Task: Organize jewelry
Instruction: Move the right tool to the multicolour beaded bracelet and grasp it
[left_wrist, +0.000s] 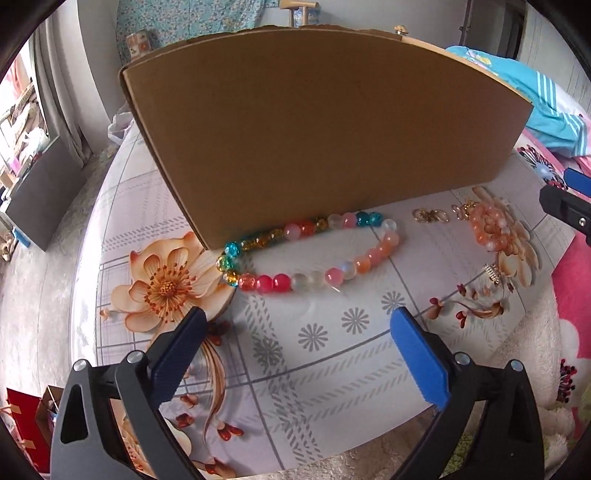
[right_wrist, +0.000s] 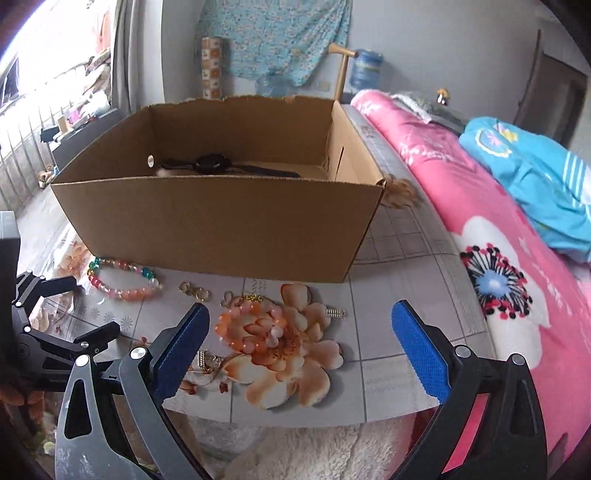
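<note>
I am inspecting the multicoloured glass-bead bracelet, which is lying in a flattened loop on the floral-printed table covering, its far side touching the foot of the open brown cardboard box. A black wristwatch is already lying inside that box. To the right of the bracelet, gold-coloured rings and a peach-orange bead bracelet are waiting on the covering, with a small silver clasp piece nearer the edge.

I am holding the left gripper above and in front of the multicoloured bracelet, its blue pads spread fully apart and carrying nothing. The right gripper is likewise standing wide and empty, over the peach-orange bracelet.

In my judgement the step in hand is picking up the multicoloured bracelet. To do it well, I should be lowering the left pads astride the near strand, clear of the box wall, and closing across a few beads so the loop lifts whole rather than rolling away.
</note>
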